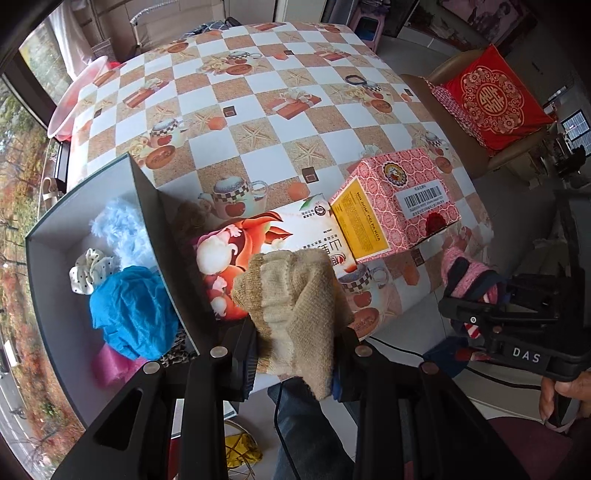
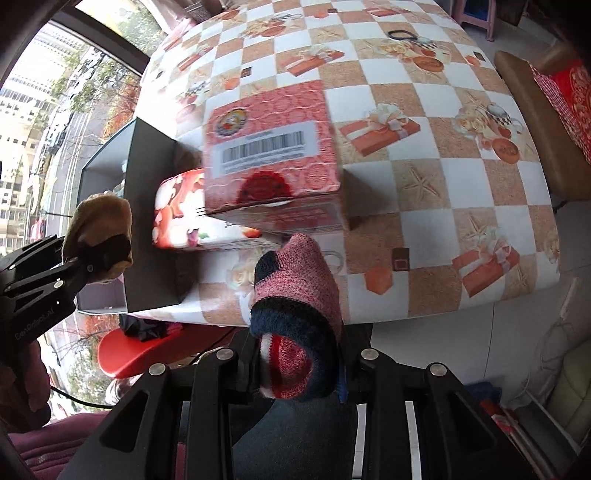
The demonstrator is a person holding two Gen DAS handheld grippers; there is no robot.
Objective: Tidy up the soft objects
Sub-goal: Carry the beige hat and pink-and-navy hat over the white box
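The left gripper [image 1: 295, 336] is clamped on a beige knitted sock [image 1: 295, 295], its 2 fingers pressed into the bundle from both sides. The sock hangs just beside the near right corner of the open grey box [image 1: 147, 206], above the cartoon-printed carton [image 1: 255, 243] that lies against the box's right wall. Inside the box sit a blue cloth [image 1: 133, 310], a polka-dot scrunchie [image 1: 92, 269], a pale blue fluffy piece [image 1: 122, 225] and a pink item [image 1: 110, 365].

The right gripper [image 2: 295, 373] pinches a pink and navy sock [image 2: 295, 295], rolled up between its fingers. It is held right of the box, at the table's near edge, just in front of the red patterned carton [image 2: 273, 147], which rests on the cartoon-printed one. Farther from the box, a black hair tie [image 2: 402, 35] lies on the checkered tablecloth [image 2: 443, 177].
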